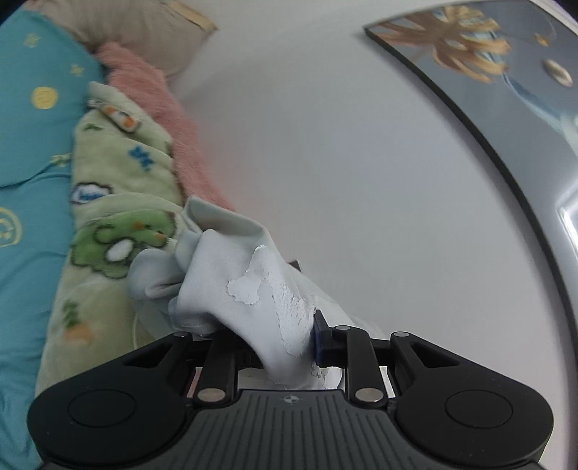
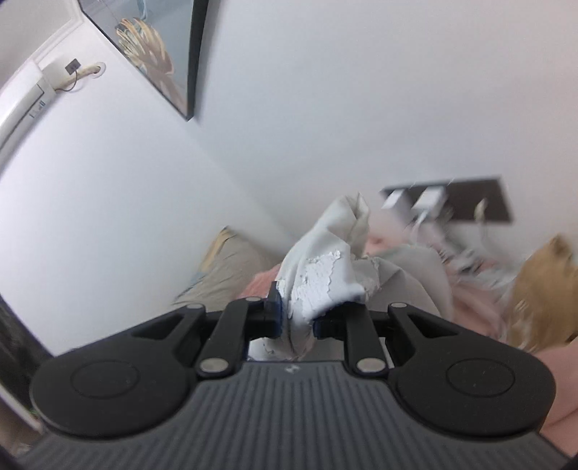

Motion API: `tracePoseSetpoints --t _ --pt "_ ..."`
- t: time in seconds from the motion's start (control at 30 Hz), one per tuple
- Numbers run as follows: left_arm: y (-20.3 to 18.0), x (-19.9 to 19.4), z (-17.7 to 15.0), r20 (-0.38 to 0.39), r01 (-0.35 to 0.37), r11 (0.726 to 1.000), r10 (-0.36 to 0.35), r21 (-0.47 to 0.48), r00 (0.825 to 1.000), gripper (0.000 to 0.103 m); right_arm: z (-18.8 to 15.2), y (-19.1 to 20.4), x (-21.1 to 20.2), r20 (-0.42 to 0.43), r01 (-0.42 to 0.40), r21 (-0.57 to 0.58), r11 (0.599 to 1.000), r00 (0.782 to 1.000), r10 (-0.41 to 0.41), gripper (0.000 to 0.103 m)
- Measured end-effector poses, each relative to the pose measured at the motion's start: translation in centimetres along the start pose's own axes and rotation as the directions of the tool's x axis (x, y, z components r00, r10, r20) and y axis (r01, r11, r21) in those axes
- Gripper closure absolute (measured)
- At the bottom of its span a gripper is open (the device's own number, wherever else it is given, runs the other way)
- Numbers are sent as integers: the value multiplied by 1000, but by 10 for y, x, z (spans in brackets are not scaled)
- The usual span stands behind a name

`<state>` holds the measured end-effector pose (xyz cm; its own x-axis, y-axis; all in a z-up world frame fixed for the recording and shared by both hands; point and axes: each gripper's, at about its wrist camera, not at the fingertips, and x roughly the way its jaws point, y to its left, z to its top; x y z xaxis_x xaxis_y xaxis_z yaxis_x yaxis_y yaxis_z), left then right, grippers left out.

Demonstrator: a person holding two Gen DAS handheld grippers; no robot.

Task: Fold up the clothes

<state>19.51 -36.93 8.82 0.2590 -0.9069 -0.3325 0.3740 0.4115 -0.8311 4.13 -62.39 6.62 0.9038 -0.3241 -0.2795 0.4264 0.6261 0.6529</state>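
We hold both tools raised. Left tool [image 1: 278, 336] clenched on the pale garment [image 1: 249, 274], bunched just ahead of it; green blanket [image 1: 108, 202] to its left. Right tool [image 2: 296, 318] likewise grips garment [image 2: 325, 267], wall [image 2: 361, 90] beyond.

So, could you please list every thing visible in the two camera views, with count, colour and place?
pale grey garment: one, with cracked white print, bunched, held up in both tools
green fleece blanket: one, cartoon pattern, left of left view
teal bedding: one, yellow motifs, far left of left view
pink fleece: one, between blanket and wall
beige pillow: one, top left of left view
framed picture: one, golden leaves, dark frame, on white wall
air conditioner: one, white, top left of right view
dark panel: one, on wall, white plugs in it, blurred
left tool: black, shut on garment
right tool: black, shut on garment
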Motion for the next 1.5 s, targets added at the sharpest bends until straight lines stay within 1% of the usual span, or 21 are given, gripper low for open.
tracePoseSetpoints --t 0.07,0.13,0.2,0.27,0.3,0.33,0.37,0.4,0.43,0.47,0.53,0.6,0.67,0.7,0.73,0.83,1.0,1.2,1.3,1.4,1.5 --pt "18 19 -24 -50 -26 998 29 52 998 78 -19 -21 0 2 60 -63 996 998 -60 85" --pt "41 33 -53 -112 -81 990 94 113 989 78 -48 -51 2 -60 123 -64 990 990 -127 85" --pt "67 44 -80 -171 -134 977 162 166 972 78 -78 -83 3 -157 178 -27 984 971 -180 84" --pt "86 47 -104 -197 -161 961 207 226 958 77 -101 -104 0 -208 211 -5 977 956 -208 85" --pt "88 45 -111 -188 -169 951 221 260 957 72 -112 -114 -2 -233 228 4 974 947 -220 85" --pt "87 43 -116 -173 -176 941 231 288 957 65 -116 -115 -6 -228 226 -1 974 948 -220 84" --pt "86 40 -121 -157 -183 931 241 316 958 64 -120 -117 -10 -224 224 -7 975 950 -220 83" --pt "83 38 -123 -148 -193 922 254 335 956 60 -120 -115 -13 -220 233 -9 972 948 -229 82" --pt "79 36 -123 -145 -207 916 270 345 952 53 -119 -113 -17 -217 242 -11 970 946 -239 81" --pt "74 33 -123 -141 -219 907 285 359 948 49 -117 -108 -21 -220 245 -16 969 945 -243 81" --pt "65 20 -124 -116 -238 889 304 391 946 30 -113 -100 -29 -226 251 -28 967 941 -251 78" --pt "52 2 -124 -74 -257 869 316 424 946 19 -109 -91 -38 -232 257 -40 965 937 -260 67" --pt "32 -21 -124 -18 -292 839 337 459 941 12 -105 -82 -46 -237 263 -52 963 934 -268 23" --pt "25 -33 -125 11 -308 824 345 475 939 7 -104 -75 -55 -211 258 -66 964 941 -266 15" --pt "18 -45 -127 38 -318 812 345 490 938 3 -102 -69 -64 -186 253 -79 964 946 -264 13" --pt "-5 -86 -135 108 -335 780 329 529 938 0 -100 -44 -90 -155 225 -158 962 956 -249 14" --pt "-45 -158 -159 231 -372 728 292 576 928 0 -105 -4 -142 -100 177 -261 949 973 -209 14" --pt "-80 -239 -200 327 -393 679 232 620 916 0 -126 35 -211 -23 132 -371 919 988 -152 14" --pt "-88 -273 -222 370 -406 659 203 633 907 0 -140 44 -239 -1 119 -402 908 991 -130 14" --pt "-89 -301 -242 416 -430 649 187 628 890 0 -155 48 -258 15 115 -425 898 993 -120 14" --pt "-88 -322 -260 435 -440 643 179 627 882 0 -167 52 -271 24 104 -451 886 994 -104 14"
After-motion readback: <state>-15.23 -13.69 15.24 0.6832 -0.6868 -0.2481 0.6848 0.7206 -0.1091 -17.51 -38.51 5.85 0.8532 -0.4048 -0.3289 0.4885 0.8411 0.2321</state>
